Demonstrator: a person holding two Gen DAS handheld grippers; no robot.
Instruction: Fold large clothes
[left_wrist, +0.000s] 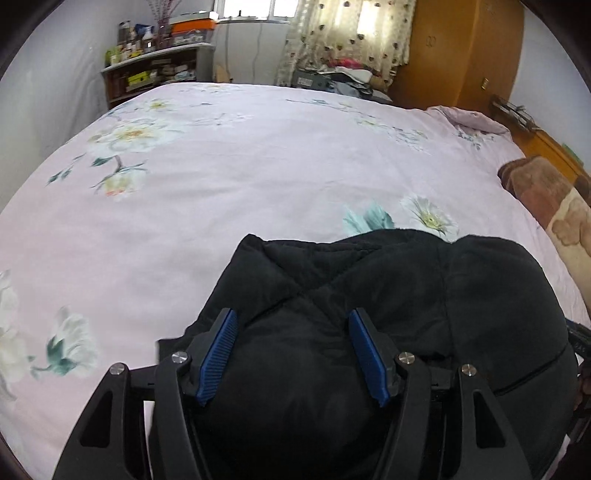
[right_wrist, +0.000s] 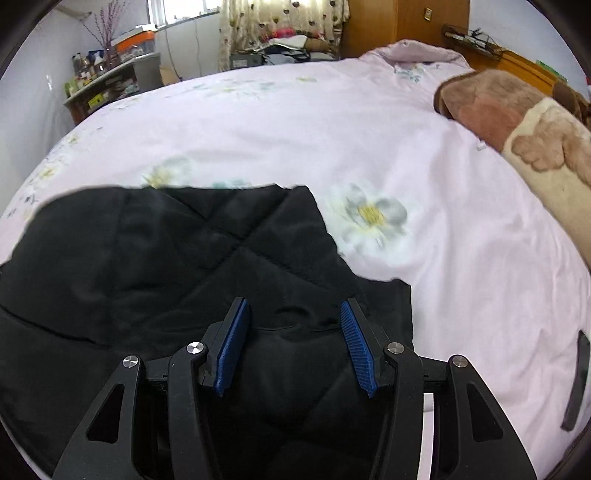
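Observation:
A black quilted jacket (left_wrist: 388, 295) lies bunched on the near part of a bed with a pink floral cover (left_wrist: 240, 177). My left gripper (left_wrist: 291, 317) is open just above the jacket's left part, its blue pads spread with dark fabric between and below them. In the right wrist view the same jacket (right_wrist: 166, 258) fills the lower left. My right gripper (right_wrist: 293, 308) is open over its right part, near the jacket's right edge. Neither gripper visibly pinches cloth.
A folded brown and cream blanket (right_wrist: 517, 122) lies at the bed's right side. A cluttered shelf (left_wrist: 155, 70) stands at the far left, a curtain and wooden wardrobe (left_wrist: 454, 51) behind the bed. A dark object (right_wrist: 578, 380) lies on the cover at right.

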